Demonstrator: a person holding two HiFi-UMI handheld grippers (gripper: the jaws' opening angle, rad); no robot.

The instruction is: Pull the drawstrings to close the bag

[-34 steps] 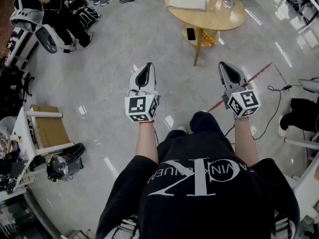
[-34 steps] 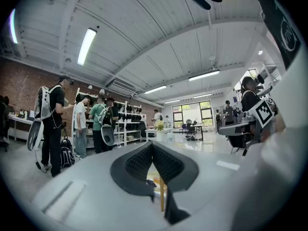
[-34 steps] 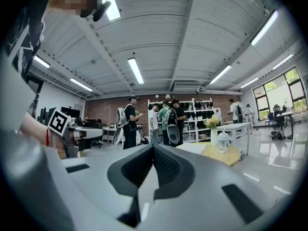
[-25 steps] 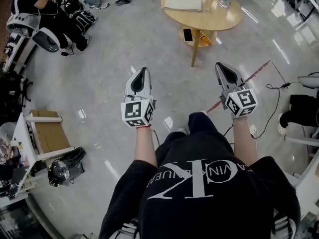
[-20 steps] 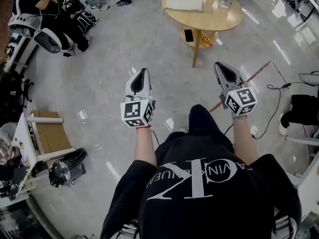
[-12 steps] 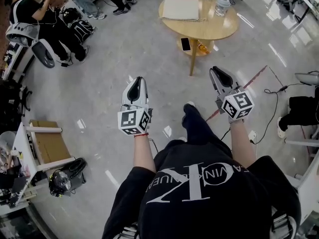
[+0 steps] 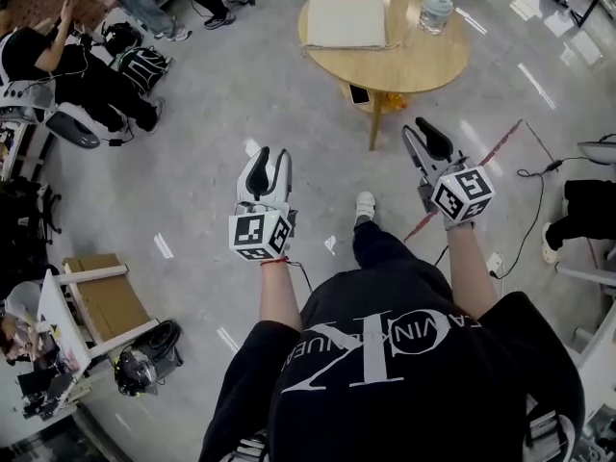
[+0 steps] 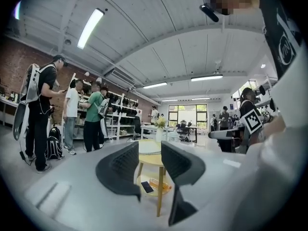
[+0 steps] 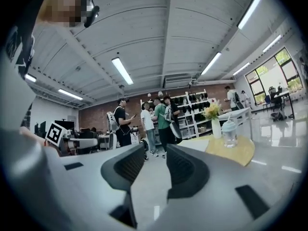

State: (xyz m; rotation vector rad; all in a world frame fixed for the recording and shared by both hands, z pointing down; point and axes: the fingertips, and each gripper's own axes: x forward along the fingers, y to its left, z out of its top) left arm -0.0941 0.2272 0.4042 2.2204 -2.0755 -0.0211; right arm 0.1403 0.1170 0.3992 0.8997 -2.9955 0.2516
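Note:
A flat pale bag (image 7: 345, 20) lies on the round wooden table (image 7: 404, 61) ahead; I cannot make out its drawstrings. My left gripper (image 7: 270, 154) hangs in the air over the floor, short of the table and to its left; its jaws are opening with nothing between them. My right gripper (image 7: 420, 128) is held near the table's front edge, jaws also opening and empty. In the left gripper view the gripper (image 8: 150, 165) frames the table (image 8: 150, 159). In the right gripper view the gripper (image 9: 155, 165) points left of the table (image 9: 238, 153).
A water bottle (image 7: 435, 10) and a vase of flowers (image 9: 213, 114) stand on the table, with a phone (image 7: 359, 94) on its lower shelf. Several people (image 7: 91, 61) stand and sit at the left. A cardboard box (image 7: 101, 292) lies lower left, a cable (image 7: 525, 210) at right.
The person has stepped towards the table, which now lies nearer both grippers. Both grippers' jaws, shut earlier, now stand parted.

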